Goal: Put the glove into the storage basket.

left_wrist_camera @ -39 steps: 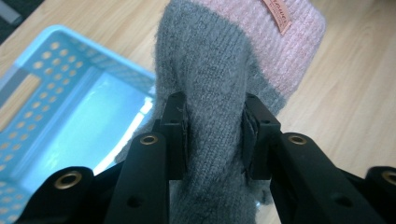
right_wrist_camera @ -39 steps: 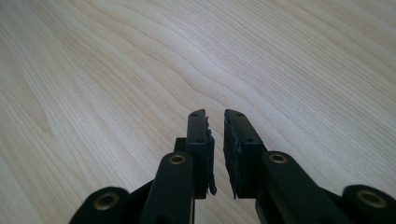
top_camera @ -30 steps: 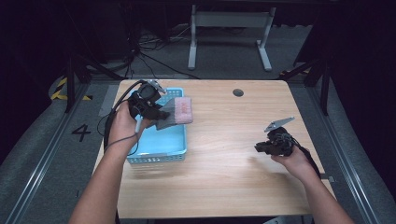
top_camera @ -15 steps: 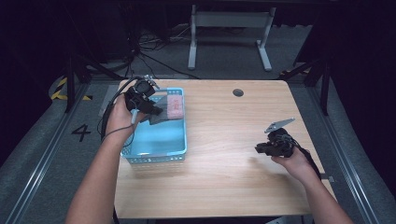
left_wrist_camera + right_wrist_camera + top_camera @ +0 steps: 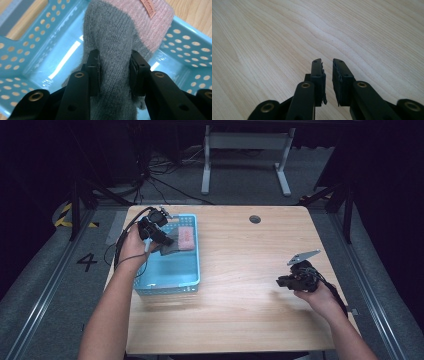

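Starting at the left edge of the surface (image 5: 235, 320), we have carried our left hand-held gripper (image 5: 159, 231) from above the blue basket (image 5: 167, 287) down toward its far end. Its jaws pinch the grey-and-pink sock (image 5: 117, 42), which now hangs inside the basket's far part, pink cuff (image 5: 186, 238) toward the far right corner; whether it touches the floor yet is hard to tell. We judge the drop-off is close: only the release remains. Near the right edge, our right hand-held gripper (image 5: 327, 82) waits low over bare wood, its jaws slightly parted and empty.
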Demonstrator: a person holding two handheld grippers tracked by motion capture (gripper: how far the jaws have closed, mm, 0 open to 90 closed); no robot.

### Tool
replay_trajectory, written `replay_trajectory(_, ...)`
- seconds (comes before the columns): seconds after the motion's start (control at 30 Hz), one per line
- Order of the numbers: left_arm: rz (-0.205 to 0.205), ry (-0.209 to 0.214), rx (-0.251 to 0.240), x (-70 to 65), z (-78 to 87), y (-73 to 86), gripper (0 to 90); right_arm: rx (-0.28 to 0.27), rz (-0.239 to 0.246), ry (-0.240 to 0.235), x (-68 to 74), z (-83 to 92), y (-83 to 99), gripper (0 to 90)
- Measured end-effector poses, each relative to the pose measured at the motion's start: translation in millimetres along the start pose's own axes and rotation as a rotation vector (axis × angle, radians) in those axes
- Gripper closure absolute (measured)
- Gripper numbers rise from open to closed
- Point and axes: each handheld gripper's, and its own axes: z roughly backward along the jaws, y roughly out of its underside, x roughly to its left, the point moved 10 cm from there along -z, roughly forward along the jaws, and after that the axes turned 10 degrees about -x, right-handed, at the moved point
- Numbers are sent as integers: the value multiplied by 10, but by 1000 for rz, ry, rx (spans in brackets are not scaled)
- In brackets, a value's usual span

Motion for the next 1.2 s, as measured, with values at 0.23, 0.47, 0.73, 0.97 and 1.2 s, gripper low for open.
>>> replay_trajectory(0.23,20,19,38,77,-152,82,667,6,-6,3,19,10,43,787)
replay_trajectory(0.47,36,43,73,114,-302,139,667,-3,-3,1,38,38,63,786)
replay_trajectory(0.73,30,62,114,119,-429,173,662,-2,-11,4,36,59,101,785)
replay_trajectory(0.97,24,64,145,141,-500,216,654,-4,-14,7,34,74,116,778)
replay_trajectory(1.2,5,65,162,129,-535,228,652,-3,-16,6,35,70,120,774)
